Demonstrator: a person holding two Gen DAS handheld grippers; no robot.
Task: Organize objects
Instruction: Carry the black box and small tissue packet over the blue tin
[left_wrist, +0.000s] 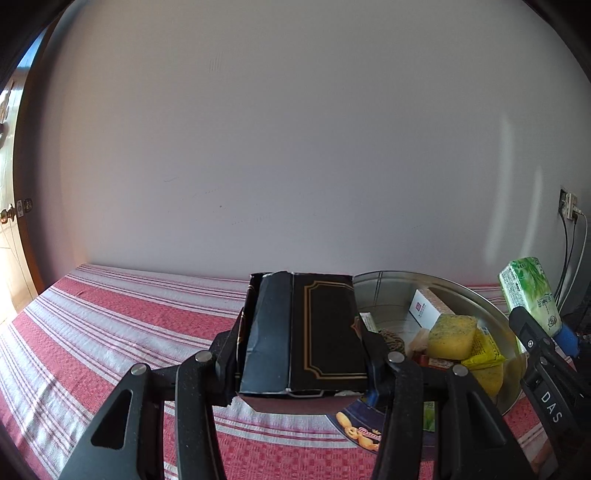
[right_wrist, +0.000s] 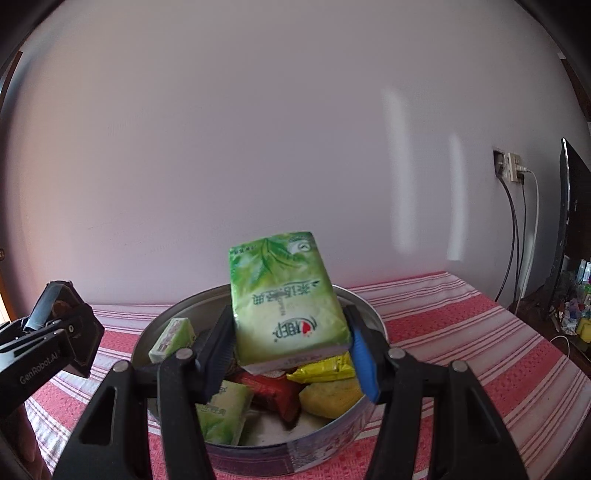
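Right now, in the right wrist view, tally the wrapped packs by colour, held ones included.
Green packs: 3
Yellow packet: 1
Red packet: 1
Total: 5

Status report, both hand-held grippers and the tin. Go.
Left hand-held gripper shut on black box, held beside the tin. Right hand-held gripper shut on green tissue pack, over the round tin. Tin already crowded: sponge, snack packets.

Striped tablecloth (left_wrist: 110, 332) — wall socket (right_wrist: 509, 166), cables (right_wrist: 517, 236)
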